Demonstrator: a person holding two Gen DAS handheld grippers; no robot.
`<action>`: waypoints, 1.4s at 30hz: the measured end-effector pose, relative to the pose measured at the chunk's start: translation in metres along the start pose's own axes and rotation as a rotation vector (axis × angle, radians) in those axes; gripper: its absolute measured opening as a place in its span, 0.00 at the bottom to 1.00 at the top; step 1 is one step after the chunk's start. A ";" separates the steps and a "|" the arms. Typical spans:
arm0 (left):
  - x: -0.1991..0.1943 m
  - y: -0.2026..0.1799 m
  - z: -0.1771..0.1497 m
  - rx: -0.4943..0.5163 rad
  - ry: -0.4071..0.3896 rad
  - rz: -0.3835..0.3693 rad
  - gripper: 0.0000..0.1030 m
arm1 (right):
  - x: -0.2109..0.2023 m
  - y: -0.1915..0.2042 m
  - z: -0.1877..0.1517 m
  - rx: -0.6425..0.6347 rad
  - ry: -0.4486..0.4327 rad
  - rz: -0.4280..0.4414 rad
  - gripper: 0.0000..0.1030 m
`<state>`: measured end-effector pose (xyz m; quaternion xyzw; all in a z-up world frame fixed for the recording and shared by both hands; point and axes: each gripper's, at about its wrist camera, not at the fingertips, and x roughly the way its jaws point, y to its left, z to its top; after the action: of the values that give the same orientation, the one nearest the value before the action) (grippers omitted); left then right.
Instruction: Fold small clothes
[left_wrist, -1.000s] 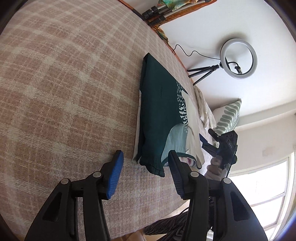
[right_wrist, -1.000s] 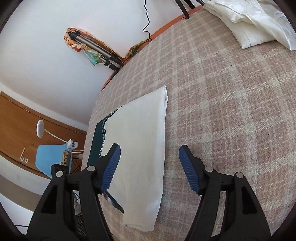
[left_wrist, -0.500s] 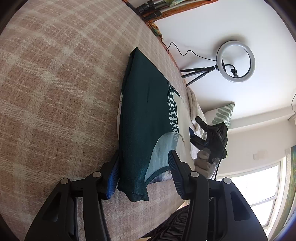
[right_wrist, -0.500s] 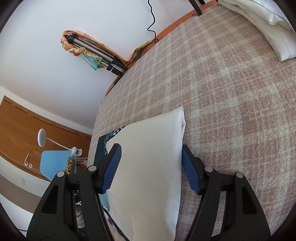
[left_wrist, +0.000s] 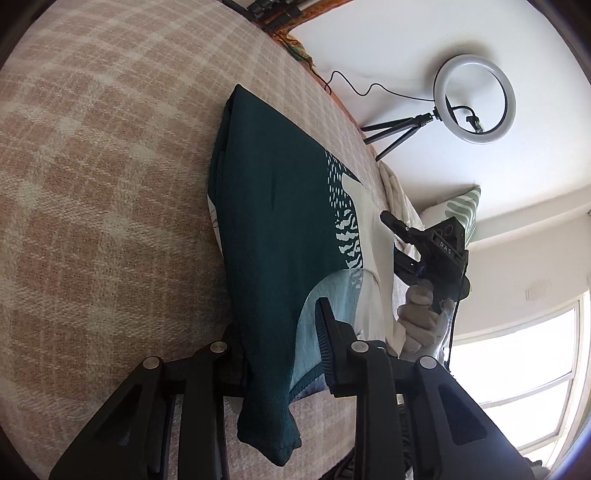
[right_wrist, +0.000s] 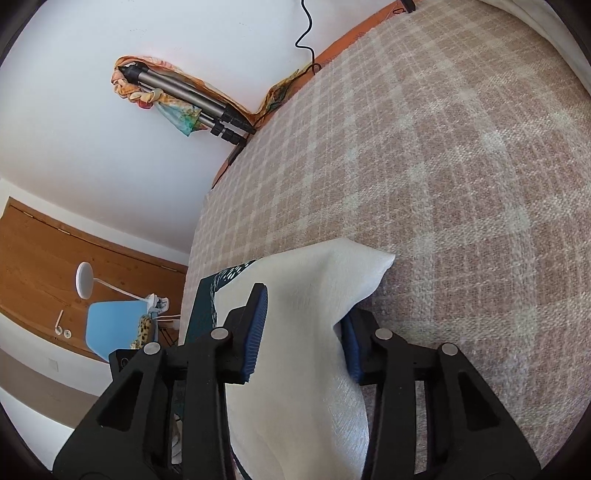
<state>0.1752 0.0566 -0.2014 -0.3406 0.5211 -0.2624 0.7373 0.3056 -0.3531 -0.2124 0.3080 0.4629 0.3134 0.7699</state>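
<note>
Bedspread (left_wrist: 110, 184): coarse woven plaid cloth, matt, rough. Garment (left_wrist: 280, 229): soft cloth, matt, dark green side fine-textured, cream side ribbed weave. Gripper fingers (right_wrist: 255, 328): matt black plastic, ridged blue rubbery pads, shiny metal pins.

A checked bedspread (left_wrist: 110, 184) spreads ahead of both grippers. Beyond the left one a ring light (left_wrist: 474, 99) stands against the wall; beyond the right, a folded tripod (right_wrist: 192, 99), with a blue chair (right_wrist: 114, 328) off to its left.
</note>
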 end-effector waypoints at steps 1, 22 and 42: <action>0.001 0.001 0.000 0.002 0.003 0.010 0.12 | 0.001 -0.002 0.000 0.011 0.005 0.000 0.22; 0.007 -0.070 0.000 0.291 -0.068 0.051 0.04 | -0.041 0.087 -0.009 -0.180 -0.107 -0.104 0.05; -0.003 -0.017 -0.017 0.168 -0.032 0.152 0.04 | -0.045 0.004 0.000 -0.008 0.003 -0.161 0.61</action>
<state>0.1577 0.0438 -0.1902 -0.2412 0.5099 -0.2428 0.7892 0.2875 -0.3853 -0.1857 0.2663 0.4861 0.2525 0.7931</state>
